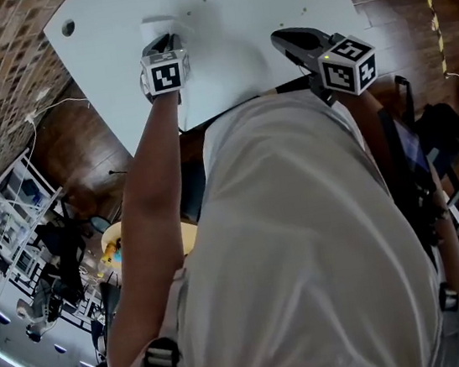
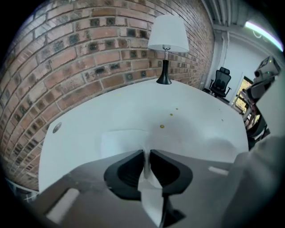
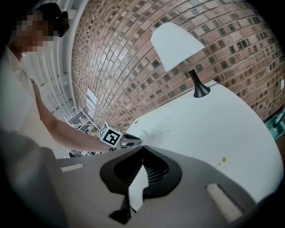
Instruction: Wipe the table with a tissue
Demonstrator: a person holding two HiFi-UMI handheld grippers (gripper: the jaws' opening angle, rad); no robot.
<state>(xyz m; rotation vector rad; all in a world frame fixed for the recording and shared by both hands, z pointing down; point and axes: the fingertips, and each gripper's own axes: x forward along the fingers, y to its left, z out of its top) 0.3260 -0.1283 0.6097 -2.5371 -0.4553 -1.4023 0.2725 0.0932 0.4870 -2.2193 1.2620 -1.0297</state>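
Note:
A white tissue [image 1: 158, 27] lies flat on the white table [image 1: 240, 16], and in the left gripper view a fold of the tissue [image 2: 122, 141] rises into my left gripper [image 2: 147, 155]. Its jaws stand a narrow slit apart with that fold pinched between them. In the head view the left gripper [image 1: 167, 43] points down at the tissue's near edge. My right gripper [image 1: 279, 38] hovers at the table's near right, shut, with nothing in it; its tips meet in the right gripper view [image 3: 142, 148]. Small yellow specks [image 2: 162, 127] dot the table beyond the tissue.
A lamp [image 2: 167, 35] with a white shade and black stem stands at the table's far side by the brick wall. A round cable hole [image 1: 68, 27] sits in the far left corner. An office chair [image 2: 221, 80] stands beyond the table's right end.

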